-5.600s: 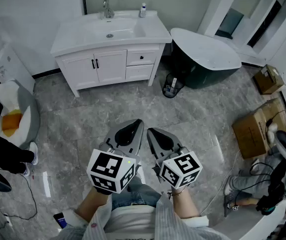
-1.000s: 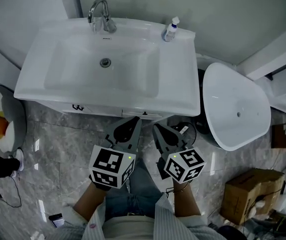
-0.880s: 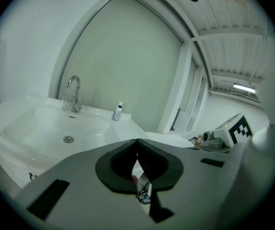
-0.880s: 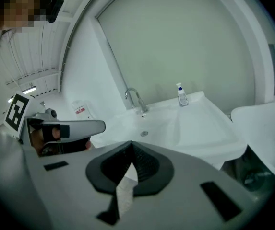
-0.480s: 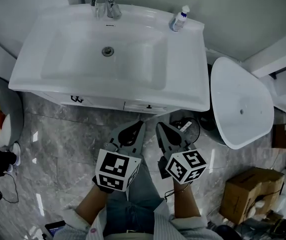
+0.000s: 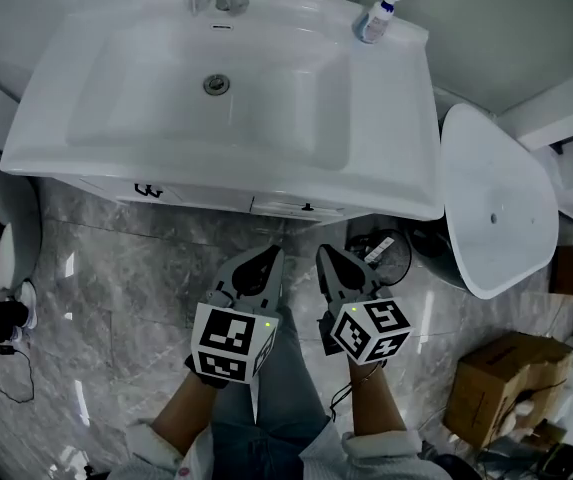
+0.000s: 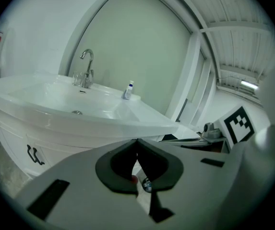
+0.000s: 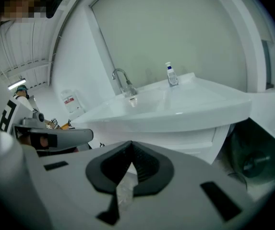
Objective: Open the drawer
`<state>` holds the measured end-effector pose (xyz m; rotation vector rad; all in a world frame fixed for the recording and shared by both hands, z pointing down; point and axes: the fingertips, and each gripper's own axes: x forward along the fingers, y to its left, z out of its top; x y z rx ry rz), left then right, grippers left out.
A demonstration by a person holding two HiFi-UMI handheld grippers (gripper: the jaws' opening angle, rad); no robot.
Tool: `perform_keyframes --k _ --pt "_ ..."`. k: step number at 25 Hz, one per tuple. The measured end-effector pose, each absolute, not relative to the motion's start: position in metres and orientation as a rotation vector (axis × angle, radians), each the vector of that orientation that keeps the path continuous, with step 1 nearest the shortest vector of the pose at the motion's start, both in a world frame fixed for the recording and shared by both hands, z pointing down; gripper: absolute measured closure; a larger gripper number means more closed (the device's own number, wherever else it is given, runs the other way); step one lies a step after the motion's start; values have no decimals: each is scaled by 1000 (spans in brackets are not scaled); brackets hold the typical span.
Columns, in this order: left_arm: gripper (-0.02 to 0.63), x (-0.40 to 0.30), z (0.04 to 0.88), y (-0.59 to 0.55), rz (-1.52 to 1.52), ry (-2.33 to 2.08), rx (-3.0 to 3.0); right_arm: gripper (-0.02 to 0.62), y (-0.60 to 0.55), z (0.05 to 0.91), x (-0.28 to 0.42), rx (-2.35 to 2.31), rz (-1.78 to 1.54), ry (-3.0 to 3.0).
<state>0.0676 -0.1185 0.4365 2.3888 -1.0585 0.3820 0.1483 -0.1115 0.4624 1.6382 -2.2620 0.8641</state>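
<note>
Here left claw [image 6: 273,253] and right claw [image 6: 324,252] hang pinched together before the drawer [image 6: 299,208].

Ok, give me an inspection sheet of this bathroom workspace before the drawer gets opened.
Surface: white vanity top with sunken basin.
Job's things: drawer closed, untouched.
Clutter: soap bottle upright at the back rim; bin on the floor.
Grippers: left gripper and right gripper, jaws together, empty, short of the vanity.
Cables: thin cable on the floor, left.
Surroundings: bathtub, cardboard box.
</note>
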Motion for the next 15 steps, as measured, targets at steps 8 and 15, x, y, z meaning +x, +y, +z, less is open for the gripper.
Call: perform_keyframes --k 8,15 --pt "589 73 489 -122 435 -1052 2351 586 -124 519 160 1671 909 -2202" --pt "589 71 528 -129 455 -1058 2321 586 -136 557 167 1703 889 -2153"
